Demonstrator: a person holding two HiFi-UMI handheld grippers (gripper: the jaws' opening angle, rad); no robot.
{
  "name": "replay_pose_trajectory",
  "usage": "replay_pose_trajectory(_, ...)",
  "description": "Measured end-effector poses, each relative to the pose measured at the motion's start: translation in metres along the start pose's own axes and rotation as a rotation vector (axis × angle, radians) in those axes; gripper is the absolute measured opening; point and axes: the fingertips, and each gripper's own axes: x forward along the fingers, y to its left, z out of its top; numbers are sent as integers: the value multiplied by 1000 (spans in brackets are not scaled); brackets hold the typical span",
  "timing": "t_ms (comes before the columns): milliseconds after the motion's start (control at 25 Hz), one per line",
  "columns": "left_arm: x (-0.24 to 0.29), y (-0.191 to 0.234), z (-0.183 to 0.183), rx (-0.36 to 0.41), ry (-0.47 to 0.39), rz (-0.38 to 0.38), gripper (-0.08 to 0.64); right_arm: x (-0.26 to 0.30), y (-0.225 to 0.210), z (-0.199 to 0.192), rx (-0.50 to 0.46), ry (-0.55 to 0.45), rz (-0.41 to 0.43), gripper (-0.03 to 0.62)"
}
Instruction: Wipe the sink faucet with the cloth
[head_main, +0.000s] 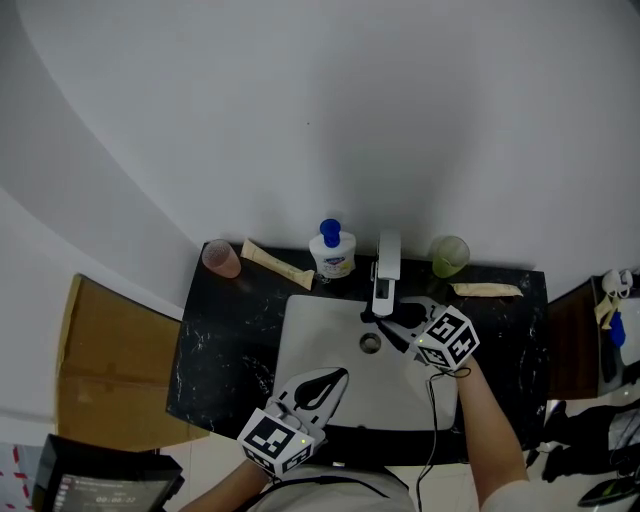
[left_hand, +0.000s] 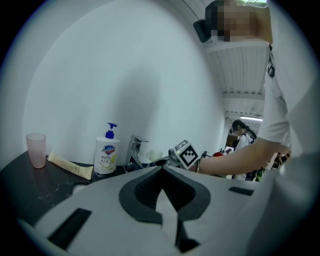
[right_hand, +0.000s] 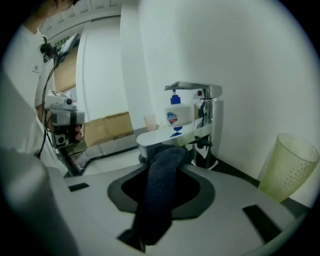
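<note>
Closest in, the left gripper (head_main: 340, 376) hangs over the near edge of the sink (head_main: 305, 345), well apart from the faucet (head_main: 386, 268), its jaws clenched with nothing between them. Just in front of the faucet, the right gripper (head_main: 398, 322) is grasping a dark cloth (right_hand: 159, 190), whose bunched end touches the tip of the faucet's spout. The drain (head_main: 370, 343) lies below the spout. On the black tabletop (head_main: 225, 340), a soap bottle (head_main: 332, 255) crowds the faucet's left side, with a tube (head_main: 277, 264) and a pink cup (head_main: 221, 258) farther left. A green cup (head_main: 450, 256) stands near the faucet's right, a second tube (head_main: 487, 290) beyond it. A cardboard box (head_main: 110, 365) sits far left of the faucet.
</note>
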Motion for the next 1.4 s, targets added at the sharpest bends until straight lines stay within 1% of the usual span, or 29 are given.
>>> replay_pose_trajectory(80,-1,1,0,0,4,3,-3,3,-27,7,-13,-1,-80,106)
replay_pose_trajectory(160,-3,3,1,-1,9,12,-3,5,-59,15,-27,7,-189,106)
replay_pose_trajectory(200,-3,4,1,-1,10,15,-3,5,-71,18,-29,13,-229,106)
replay_pose_trajectory(240,-4,5,0,-1,9,16,-3,6,-77,19,-28,18,-249,106)
replay_pose_trajectory(320,-5,5,-3,-2,8,15,-3,8,-75,18,-17,15,-237,106)
replay_pose_trajectory(400,-5,5,-2,-3,10,17,-3,9,-54,13,-8,5,-171,106)
replay_pose_trajectory(560,-2,3,-2,-1,3,5,-2,8,9,-1,-19,8,-8,106)
replay_pose_trajectory(640,0,2,-1,0,1,-1,-3,7,29,-5,-24,9,39,106)
replay_pose_trajectory(680,1,1,0,1,1,-3,-3,6,31,-6,-27,10,42,106)
replay_pose_trajectory(760,1,0,0,3,3,-7,-3,6,21,-5,-29,7,7,106)
replay_pose_trajectory(920,0,0,-2,2,14,-3,-3,4,-31,11,7,-28,-112,106)
replay_pose_trajectory(1000,-1,2,-3,1,19,4,-3,7,-55,18,43,-33,-152,106)
replay_pose_trajectory(1080,-2,4,-4,1,20,14,-3,9,-67,19,95,-36,-155,106)
replay_pose_trajectory(1200,-4,8,-5,3,22,24,-3,15,-71,16,162,-24,-132,106)
replay_pose_trajectory(1280,-3,9,-5,3,23,26,-3,17,-74,6,198,16,-156,106)
replay_pose_trajectory(1400,-1,7,-1,3,26,25,-3,16,-82,-15,249,81,-220,106)
